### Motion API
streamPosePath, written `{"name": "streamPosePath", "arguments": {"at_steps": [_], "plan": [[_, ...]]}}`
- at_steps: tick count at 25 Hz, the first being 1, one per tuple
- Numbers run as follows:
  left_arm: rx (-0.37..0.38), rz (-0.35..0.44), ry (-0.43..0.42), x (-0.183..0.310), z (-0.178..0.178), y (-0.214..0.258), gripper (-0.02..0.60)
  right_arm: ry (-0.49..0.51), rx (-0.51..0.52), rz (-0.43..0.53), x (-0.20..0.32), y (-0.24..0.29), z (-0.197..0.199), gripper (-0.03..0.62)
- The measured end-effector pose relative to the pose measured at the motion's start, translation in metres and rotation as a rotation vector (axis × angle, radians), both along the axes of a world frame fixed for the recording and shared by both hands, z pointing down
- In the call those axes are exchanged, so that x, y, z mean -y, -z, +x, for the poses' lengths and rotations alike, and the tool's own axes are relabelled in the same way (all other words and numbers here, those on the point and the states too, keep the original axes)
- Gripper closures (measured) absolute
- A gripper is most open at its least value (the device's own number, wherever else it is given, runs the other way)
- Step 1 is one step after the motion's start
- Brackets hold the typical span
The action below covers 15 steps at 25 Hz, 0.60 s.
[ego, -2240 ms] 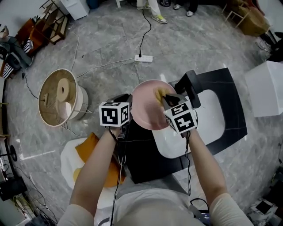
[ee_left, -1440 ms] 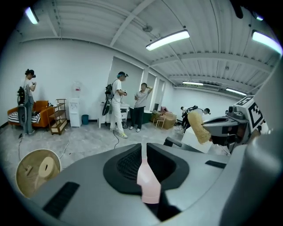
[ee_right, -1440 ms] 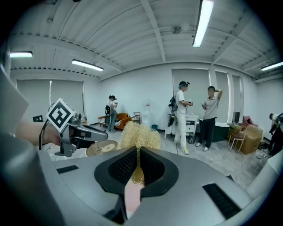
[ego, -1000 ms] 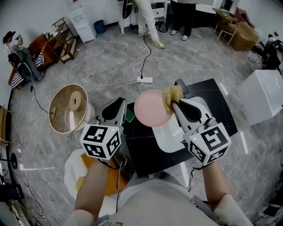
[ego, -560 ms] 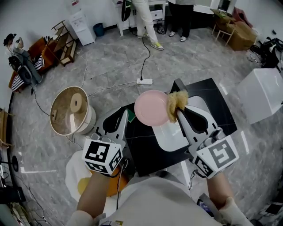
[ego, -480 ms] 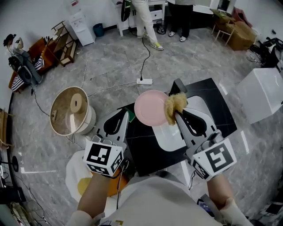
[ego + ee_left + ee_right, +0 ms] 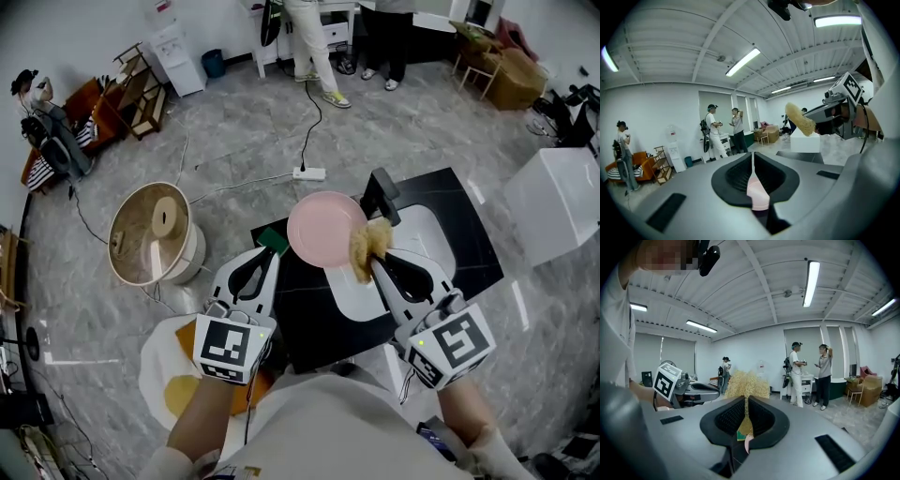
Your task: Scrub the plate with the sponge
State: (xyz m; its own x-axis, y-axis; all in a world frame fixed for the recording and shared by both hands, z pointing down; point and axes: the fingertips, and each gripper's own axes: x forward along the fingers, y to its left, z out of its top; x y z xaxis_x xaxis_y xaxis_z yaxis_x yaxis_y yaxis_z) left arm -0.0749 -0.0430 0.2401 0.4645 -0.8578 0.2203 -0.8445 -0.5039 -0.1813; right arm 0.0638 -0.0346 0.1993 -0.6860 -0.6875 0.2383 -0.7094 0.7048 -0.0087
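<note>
Here the left gripper (image 7: pixel 268 257) has its fingers clenched on the near-left rim of the plate (image 7: pixel 323 228). The plate is round and pale pink, held above the black desk (image 7: pixel 469 192) with its face toward the head camera. The left gripper view shows it only edge-on, as a thin pink sliver. The sponge (image 7: pixel 369 246), yellowish and shaggy, overlaps the plate's right rim; whether they touch cannot be told. It lies lengthwise along the clamped fingers of the right gripper (image 7: pixel 374 266), pointing away from the person.
</note>
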Motion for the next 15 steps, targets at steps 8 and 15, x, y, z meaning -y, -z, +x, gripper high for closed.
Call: {"name": "streamPosePath", "arguments": {"at_steps": [8,15], "plan": [[-0.01,-0.024,0.018,-0.002,-0.005,-0.005,0.549,-0.024,-0.024,0.008,0.006,-0.009,0.008,0.548],[-0.054,-0.052,0.048,0.002,-0.01,-0.008,0.549,-0.024,-0.042,0.009,0.011,-0.013,0.005,0.548]]}}
